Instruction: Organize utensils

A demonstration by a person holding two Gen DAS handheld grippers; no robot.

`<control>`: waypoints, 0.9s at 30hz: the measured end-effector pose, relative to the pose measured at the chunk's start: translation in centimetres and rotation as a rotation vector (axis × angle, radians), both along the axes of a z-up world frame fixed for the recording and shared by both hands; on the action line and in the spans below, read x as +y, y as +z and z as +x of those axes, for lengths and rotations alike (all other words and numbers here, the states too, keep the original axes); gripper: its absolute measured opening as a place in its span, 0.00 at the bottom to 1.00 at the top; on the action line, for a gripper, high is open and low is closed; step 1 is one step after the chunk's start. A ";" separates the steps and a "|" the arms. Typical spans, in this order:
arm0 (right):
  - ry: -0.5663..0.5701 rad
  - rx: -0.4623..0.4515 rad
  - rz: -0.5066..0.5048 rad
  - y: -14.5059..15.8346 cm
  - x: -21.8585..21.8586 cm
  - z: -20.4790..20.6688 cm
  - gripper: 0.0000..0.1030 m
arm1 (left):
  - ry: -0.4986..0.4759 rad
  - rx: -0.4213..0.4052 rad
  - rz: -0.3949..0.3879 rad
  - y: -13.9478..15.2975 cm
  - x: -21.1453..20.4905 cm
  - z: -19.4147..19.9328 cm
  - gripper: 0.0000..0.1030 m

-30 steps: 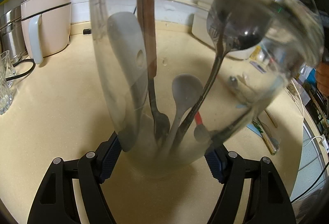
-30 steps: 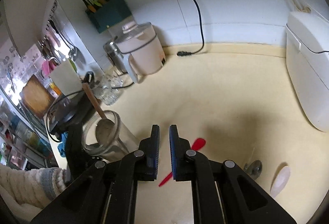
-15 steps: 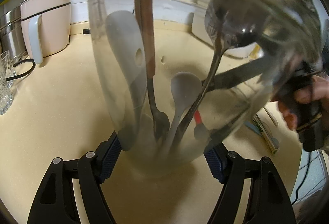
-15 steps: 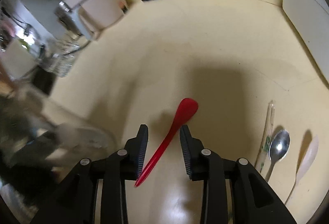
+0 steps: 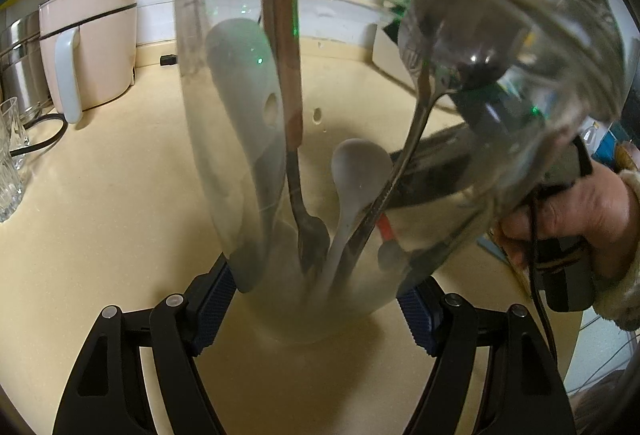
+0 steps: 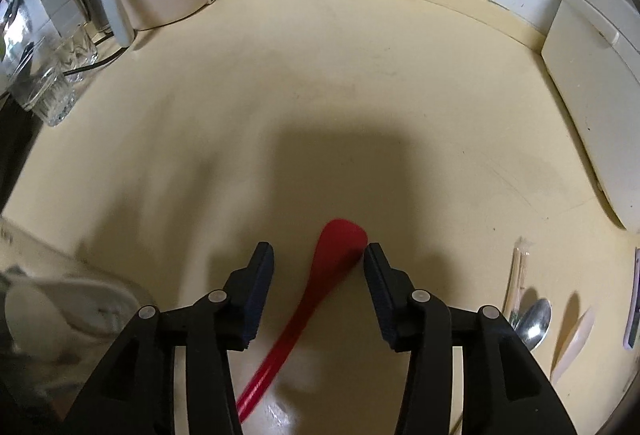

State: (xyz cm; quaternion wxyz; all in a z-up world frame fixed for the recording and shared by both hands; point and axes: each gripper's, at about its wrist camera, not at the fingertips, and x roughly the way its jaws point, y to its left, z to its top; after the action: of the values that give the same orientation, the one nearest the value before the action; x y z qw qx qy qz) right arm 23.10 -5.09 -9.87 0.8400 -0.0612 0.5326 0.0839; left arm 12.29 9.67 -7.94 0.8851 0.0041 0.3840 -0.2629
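The right gripper [image 6: 318,277] has dropped and spread wide around the red spoon [image 6: 320,283] on the counter [image 6: 320,95] — unclenched, ready to pinch; the left gripper [image 5: 316,295] stays clamped on the glass jar [image 5: 280,235] of utensils.

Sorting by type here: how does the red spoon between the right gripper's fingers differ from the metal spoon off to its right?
The red spoon is matte red; the metal spoon is shiny silver. The red spoon lies between the open right gripper; the metal spoon lies outside it, beside a wrapped pick. Both lie flat on the counter.
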 end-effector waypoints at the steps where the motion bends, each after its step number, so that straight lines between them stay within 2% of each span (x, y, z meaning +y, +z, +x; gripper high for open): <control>1: 0.010 0.002 0.001 0.1 0.0 -0.2 0.23 | 0.000 0.001 -0.002 0.0 0.1 -0.2 0.76; 2: 0.015 0.008 0.004 0.1 0.0 -0.5 0.14 | 0.000 0.002 -0.004 0.0 0.2 0.0 0.76; 6: 0.021 0.033 0.082 0.3 -1.7 -2.0 0.14 | 0.002 0.006 -0.009 0.0 0.8 0.3 0.76; 12: -0.048 0.040 0.275 1.3 -5.6 -4.5 0.13 | 0.003 0.006 -0.010 -0.1 1.1 0.4 0.76; 17: -0.120 -0.026 0.466 4.0 -8.9 -6.5 0.13 | 0.003 0.006 -0.009 -0.1 1.1 0.4 0.76; 27: -0.107 -0.231 0.516 11.6 -10.0 -8.7 0.13 | 0.003 0.006 -0.009 -0.1 1.0 0.4 0.76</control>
State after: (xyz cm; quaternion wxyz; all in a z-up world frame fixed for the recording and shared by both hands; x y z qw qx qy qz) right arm 14.41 -15.10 1.73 0.8861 0.1734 0.3969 0.1648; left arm 12.69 10.65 -8.00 0.8843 -0.0012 0.3857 -0.2632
